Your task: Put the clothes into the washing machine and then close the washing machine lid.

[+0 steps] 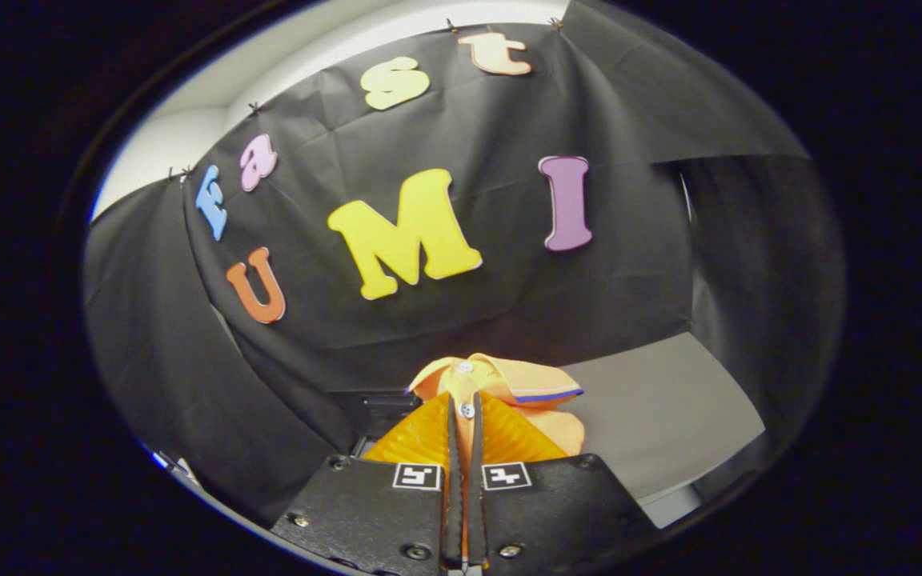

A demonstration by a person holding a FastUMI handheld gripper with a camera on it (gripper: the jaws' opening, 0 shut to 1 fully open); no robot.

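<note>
Gripper: two flat matte plates side by side at base, each with a square black-and-white fiducial marker at its inner top corner. Round screw heads at plate corners, larger recessed ones near lower edge. Fingers ribbed, fan-shaped, tapering forward. Narrow slit between them, nearly pressed together.

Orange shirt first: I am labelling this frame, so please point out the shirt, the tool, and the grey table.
orange shirt (pixel 501 382), gripper view, on its collar.
tool (pixel 464 416), gripper view, midway between its tips, shut on the shirt placket.
grey table (pixel 661 408), gripper view, bare top beside the shirt.
</note>
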